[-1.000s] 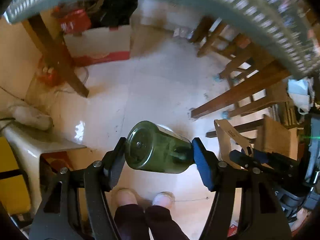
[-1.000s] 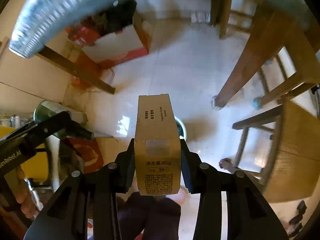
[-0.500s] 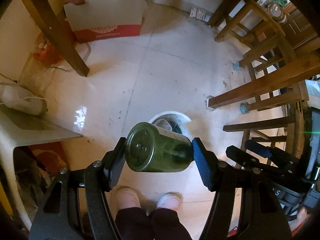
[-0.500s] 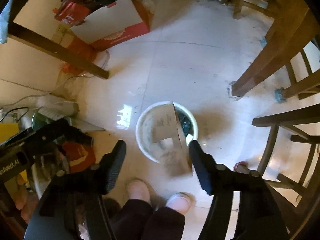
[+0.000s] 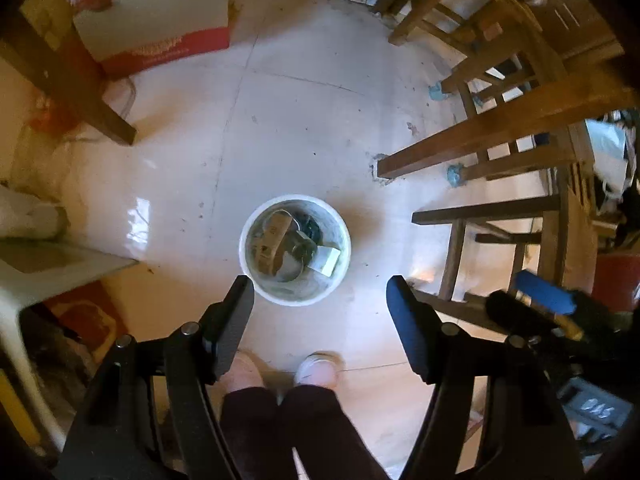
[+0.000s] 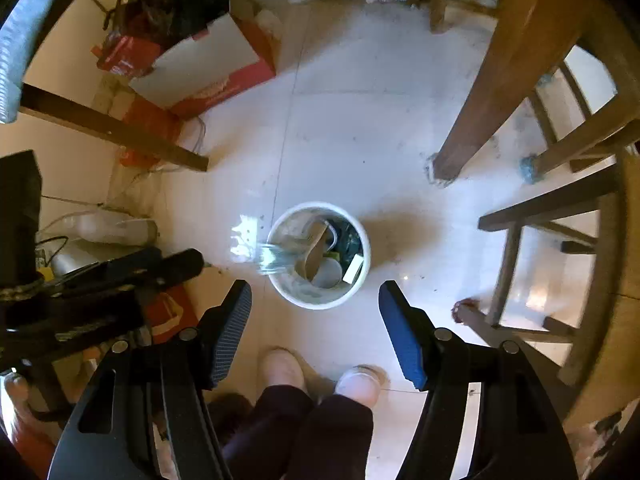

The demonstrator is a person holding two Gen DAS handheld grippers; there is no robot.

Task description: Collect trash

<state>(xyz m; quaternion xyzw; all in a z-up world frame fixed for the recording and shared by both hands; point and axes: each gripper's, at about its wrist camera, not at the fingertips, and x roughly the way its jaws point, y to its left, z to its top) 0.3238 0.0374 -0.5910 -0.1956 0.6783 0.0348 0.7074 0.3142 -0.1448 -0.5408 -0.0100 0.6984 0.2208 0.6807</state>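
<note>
A white round trash bin stands on the tiled floor below both grippers; it also shows in the right wrist view. Inside lie a brown cardboard box, the green glass bottle and other scraps. In the right wrist view the bottle is a blurred glassy shape at the bin's left rim, and the box leans inside. My left gripper is open and empty above the bin. My right gripper is open and empty above it too.
Wooden chairs and table legs stand to the right. A red and white carton sits at the back left. A dark table leg slants at left. The person's feet stand just in front of the bin.
Both grippers opened. The cardboard box dropped from the right gripper into the bin, then the green bottle dropped from the left gripper into it.
</note>
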